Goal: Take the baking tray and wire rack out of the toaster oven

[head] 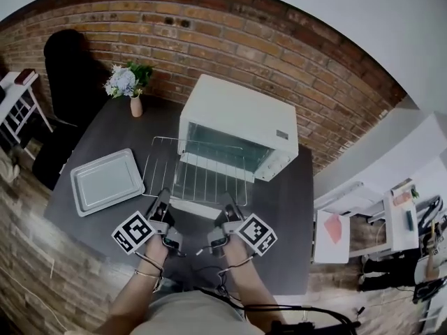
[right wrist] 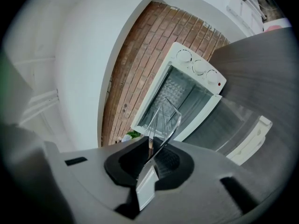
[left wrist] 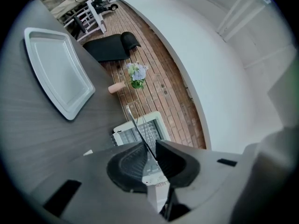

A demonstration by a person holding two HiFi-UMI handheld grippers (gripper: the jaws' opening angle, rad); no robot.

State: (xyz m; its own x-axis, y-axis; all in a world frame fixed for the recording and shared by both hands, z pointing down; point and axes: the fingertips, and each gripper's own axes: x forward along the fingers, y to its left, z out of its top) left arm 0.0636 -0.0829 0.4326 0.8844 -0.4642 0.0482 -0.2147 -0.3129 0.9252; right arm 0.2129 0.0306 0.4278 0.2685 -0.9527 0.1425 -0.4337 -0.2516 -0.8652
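Note:
The wire rack point(head: 199, 169) hangs level in front of the white toaster oven point(head: 237, 128), over its lowered glass door point(head: 198, 207). My left gripper point(head: 164, 199) is shut on the rack's near left edge, and my right gripper point(head: 227, 204) is shut on its near right edge. In the left gripper view the rack's wire point(left wrist: 140, 129) runs between the pads of the left gripper point(left wrist: 150, 155). The right gripper point(right wrist: 152, 155) pinches the rack's frame point(right wrist: 163, 118) ahead of the open oven point(right wrist: 187, 87). The grey baking tray point(head: 107, 180) lies flat on the table at the left, also seen as the tray point(left wrist: 58, 71).
The dark table point(head: 77, 145) stands against a brick wall. A small vase of flowers point(head: 129, 86) sits at the back left next to a black chair point(head: 70, 75). The oven door point(right wrist: 233, 125) juts toward me. White shelving point(head: 391, 222) stands right of the table.

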